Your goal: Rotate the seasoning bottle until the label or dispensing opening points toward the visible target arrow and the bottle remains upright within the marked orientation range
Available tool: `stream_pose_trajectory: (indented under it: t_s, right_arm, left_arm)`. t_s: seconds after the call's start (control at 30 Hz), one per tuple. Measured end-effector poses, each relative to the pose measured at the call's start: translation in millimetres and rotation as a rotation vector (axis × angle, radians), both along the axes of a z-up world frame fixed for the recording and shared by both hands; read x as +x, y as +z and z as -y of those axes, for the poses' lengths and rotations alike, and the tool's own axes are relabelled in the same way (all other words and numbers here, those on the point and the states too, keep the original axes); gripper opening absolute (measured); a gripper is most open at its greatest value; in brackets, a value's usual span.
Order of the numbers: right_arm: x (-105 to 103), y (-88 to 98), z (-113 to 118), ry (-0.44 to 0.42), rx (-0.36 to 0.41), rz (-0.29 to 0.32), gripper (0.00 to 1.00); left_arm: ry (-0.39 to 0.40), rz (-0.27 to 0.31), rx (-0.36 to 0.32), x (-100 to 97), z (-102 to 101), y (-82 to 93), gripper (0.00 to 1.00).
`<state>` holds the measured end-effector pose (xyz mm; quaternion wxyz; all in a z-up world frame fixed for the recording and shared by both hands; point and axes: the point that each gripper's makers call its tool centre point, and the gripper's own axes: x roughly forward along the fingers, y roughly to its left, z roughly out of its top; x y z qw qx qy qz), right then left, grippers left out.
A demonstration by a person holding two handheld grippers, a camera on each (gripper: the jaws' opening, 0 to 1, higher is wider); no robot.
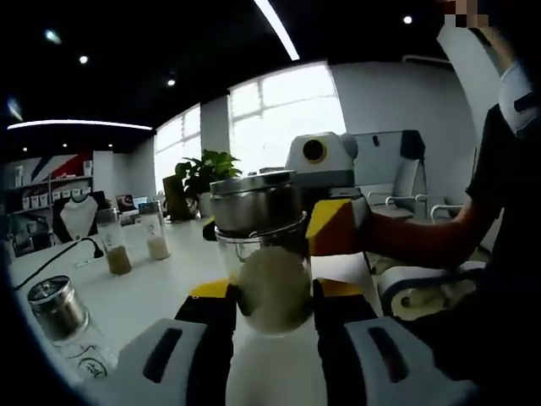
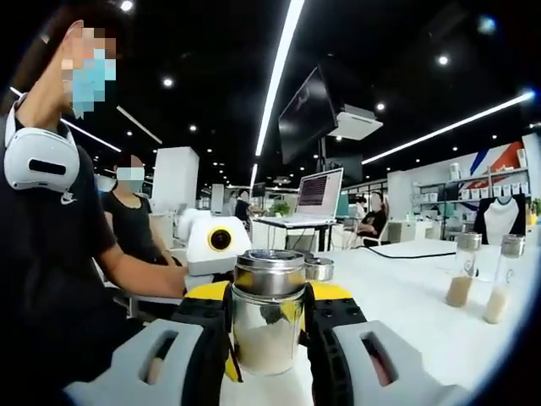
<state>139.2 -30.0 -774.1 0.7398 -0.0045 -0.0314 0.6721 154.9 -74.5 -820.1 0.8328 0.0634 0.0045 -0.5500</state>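
Seasoning bottle (image 1: 264, 254) sits centre frame in left gripper view, upright, long axis vertical, metal cap on top, pale powder in lower half. Held from both sides at once. Left gripper (image 1: 272, 317) closed to bottle width, pads pressing glass body low down, lower centre of frame. Right gripper (image 1: 336, 227) comes in from right of that frame, yellow-black finger against bottle's upper part, just under cap.

In right gripper view: same bottle (image 2: 269, 311) at lower centre, upright, right gripper (image 2: 269, 326) shut round it, jaws touching both sides. Yellow tips of left gripper (image 2: 324, 293) peek out behind bottle.

No arrow or marked range visible in either view; label not readable, opening hidden under cap, so facing can't be judged.

Likely next: twist about vertical axis, one gripper letting go first, else both fight each other. Risk: tilt while turning.

White table (image 2: 423, 292) under bottle; other bottles w/ powder (image 2: 461, 269) at right edge, well apart.
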Motion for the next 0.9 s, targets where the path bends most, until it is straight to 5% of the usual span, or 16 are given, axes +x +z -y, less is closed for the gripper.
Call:
stream_pose_trajectory:
  t_s: [0.17,0.33,0.47,0.73,0.9]
  right_arm:
    - [3.1,4.2,-2.7,-0.042,0.011,0.005,0.33]
    - [13.2,10.0,-6.1,-0.125,0.037,-0.039,0.34]
    - [19.7,10.0,-10.4,-0.198,0.034,-0.051,0.34]
    - [27.5,10.0,-19.5,-0.346,0.011,-0.015,0.32]
    - [29.9,6.1,-25.5,-0.423,-0.056,0.068,0.32]
  left_arm:
    - [0.11,0.048,0.072,10.0,-3.6,2.1,0.38]
    - [0.165,0.033,0.041,18.1,-6.5,6.1,0.38]
    - [0.257,0.054,0.088,28.4,-15.2,6.2,0.37]
    - [0.417,0.023,0.148,39.3,-35.8,6.2,0.37]
    - [0.477,0.027,0.201,39.9,-40.9,1.7,0.37]
